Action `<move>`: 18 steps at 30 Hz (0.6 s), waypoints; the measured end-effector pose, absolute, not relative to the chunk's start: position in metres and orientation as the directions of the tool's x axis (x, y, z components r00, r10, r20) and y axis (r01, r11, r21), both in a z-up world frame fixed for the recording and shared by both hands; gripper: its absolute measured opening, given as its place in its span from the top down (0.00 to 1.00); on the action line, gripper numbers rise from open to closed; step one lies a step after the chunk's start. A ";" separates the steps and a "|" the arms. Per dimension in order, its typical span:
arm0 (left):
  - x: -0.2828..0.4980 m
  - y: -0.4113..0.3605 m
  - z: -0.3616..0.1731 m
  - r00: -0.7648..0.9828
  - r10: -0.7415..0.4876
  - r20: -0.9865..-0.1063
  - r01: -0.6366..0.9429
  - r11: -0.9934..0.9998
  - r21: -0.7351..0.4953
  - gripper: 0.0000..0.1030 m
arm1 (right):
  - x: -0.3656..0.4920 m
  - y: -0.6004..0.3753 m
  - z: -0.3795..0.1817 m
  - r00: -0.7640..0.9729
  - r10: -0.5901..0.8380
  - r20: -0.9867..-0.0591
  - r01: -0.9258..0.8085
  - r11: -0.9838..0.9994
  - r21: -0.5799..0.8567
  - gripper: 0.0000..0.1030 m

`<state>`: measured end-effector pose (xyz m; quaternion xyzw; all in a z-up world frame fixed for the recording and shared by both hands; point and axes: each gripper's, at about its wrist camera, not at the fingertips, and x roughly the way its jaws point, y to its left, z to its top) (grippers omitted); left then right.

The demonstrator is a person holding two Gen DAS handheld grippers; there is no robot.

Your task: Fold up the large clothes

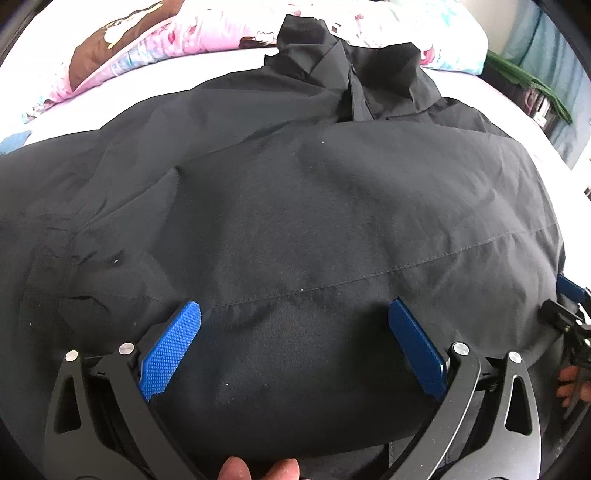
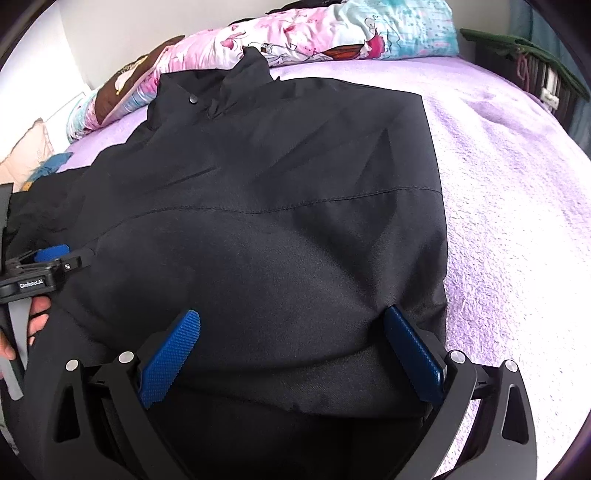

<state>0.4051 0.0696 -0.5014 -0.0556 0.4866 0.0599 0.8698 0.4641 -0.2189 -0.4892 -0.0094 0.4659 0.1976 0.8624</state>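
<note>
A large black jacket lies spread on the bed, collar at the far end, a stitched seam across its body. It also shows in the right wrist view, its right edge folded straight. My left gripper is open, its blue pads wide apart over the near hem. My right gripper is open too, its jaws resting low over the near right part of the hem. Each gripper shows at the edge of the other's view: the right gripper and the left gripper.
The bed has a lilac blanket with bare room right of the jacket. A pink and blue floral quilt lies bunched along the far edge. A dark rack with green cloth stands beyond the bed's right corner.
</note>
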 end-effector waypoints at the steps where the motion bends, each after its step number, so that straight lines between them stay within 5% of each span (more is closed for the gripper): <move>1: 0.405 0.069 -0.502 0.523 0.052 -0.851 -0.158 0.987 -0.037 0.04 | 0.464 -0.219 -0.489 0.489 0.331 -0.807 -0.350 0.922 0.166 0.05; 18: 0.390 0.139 -0.439 0.564 -0.161 -0.810 -0.041 0.974 -0.222 0.05 | 0.432 -0.177 -0.440 0.622 0.059 -0.781 -0.149 0.988 -0.044 0.06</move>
